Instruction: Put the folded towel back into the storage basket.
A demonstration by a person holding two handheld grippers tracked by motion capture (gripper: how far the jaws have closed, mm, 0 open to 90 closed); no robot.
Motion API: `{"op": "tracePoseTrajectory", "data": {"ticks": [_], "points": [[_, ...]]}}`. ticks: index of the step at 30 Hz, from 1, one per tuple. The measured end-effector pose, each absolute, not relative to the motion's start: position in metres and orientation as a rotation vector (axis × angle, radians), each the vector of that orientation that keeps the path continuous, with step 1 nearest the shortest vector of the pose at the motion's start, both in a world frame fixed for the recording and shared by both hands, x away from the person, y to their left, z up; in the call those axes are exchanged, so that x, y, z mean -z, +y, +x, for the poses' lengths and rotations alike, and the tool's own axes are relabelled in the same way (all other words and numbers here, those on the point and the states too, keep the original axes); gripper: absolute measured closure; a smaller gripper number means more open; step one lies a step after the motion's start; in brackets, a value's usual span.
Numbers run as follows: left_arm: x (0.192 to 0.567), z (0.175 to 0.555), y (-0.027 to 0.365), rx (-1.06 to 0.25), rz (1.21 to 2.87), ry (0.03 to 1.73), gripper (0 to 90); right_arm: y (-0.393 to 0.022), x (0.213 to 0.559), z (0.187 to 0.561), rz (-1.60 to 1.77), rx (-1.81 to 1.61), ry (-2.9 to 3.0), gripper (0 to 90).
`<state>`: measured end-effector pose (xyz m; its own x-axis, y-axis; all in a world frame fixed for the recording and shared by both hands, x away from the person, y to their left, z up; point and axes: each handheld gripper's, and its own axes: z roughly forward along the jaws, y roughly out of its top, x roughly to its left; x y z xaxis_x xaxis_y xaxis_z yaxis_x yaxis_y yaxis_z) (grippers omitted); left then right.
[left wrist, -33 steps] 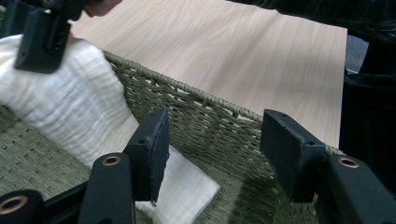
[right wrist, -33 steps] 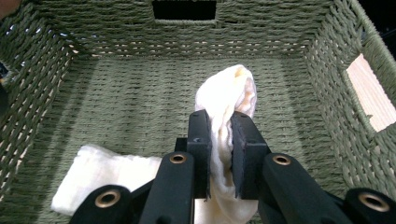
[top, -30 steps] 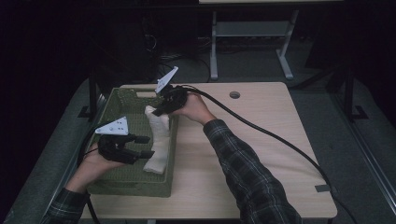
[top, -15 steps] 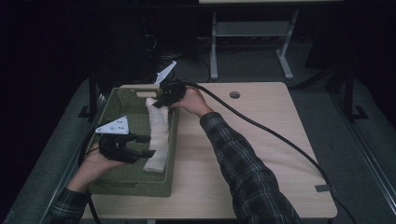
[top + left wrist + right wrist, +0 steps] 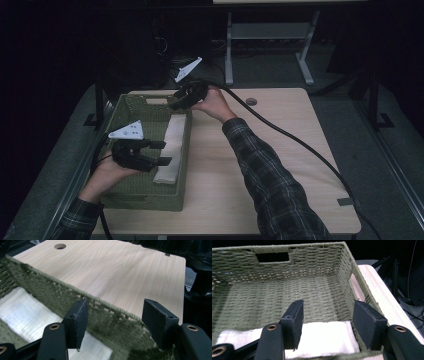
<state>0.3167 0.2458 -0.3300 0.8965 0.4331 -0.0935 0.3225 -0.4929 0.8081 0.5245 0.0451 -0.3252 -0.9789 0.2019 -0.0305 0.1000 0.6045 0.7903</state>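
A green woven basket (image 5: pixel 150 202) stands on the left of the wooden table (image 5: pixel 280 165). A folded white towel (image 5: pixel 172 145) lies inside it along its right wall. My left gripper (image 5: pixel 164 153) hovers open over the towel's near end; its jaws have just been opening, with nothing gripped. My right gripper (image 5: pixel 176 102) is open at the basket's far right rim, its jaws having just opened too, with nothing between them. In the left gripper view, the left gripper (image 5: pixel 115 322) faces the basket wall (image 5: pixel 57 297) and the towel (image 5: pixel 27 315). In the right gripper view, the right gripper (image 5: pixel 328 322) is above the towel (image 5: pixel 324 338).
A thick black cable (image 5: pixel 300 145) trails from the right gripper across the table to its right edge. The tabletop has a round hole (image 5: pixel 251 101) at the back and a tape mark (image 5: pixel 345 201) near the front right. The basket's far wall has a handle cut-out (image 5: pixel 272 257).
The right gripper has let go of the towel's far end and drawn up and back towards the basket's far rim. The towel now lies flat. The left hand stayed put.
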Motion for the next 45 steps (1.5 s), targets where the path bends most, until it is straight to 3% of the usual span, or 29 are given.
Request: {"op": "tracePoseTrajectory", "data": {"ticks": [20, 28, 45], "points": [[0.318, 0.328, 0.175, -0.224, 2.136, 0.569, 26.5, -0.031, 0.309, 0.498, 0.271, -1.314, 2.686, 30.7], [0.316, 0.327, 0.149, -0.266, 2.129, 0.595, 19.4, -0.063, 0.314, 0.492, 0.291, -1.312, 2.683, 28.1], [0.333, 0.322, 0.091, -0.263, 2.137, 0.627, 17.8, -0.135, 0.337, 0.476, 0.413, -1.339, 2.641, 25.7]]}}
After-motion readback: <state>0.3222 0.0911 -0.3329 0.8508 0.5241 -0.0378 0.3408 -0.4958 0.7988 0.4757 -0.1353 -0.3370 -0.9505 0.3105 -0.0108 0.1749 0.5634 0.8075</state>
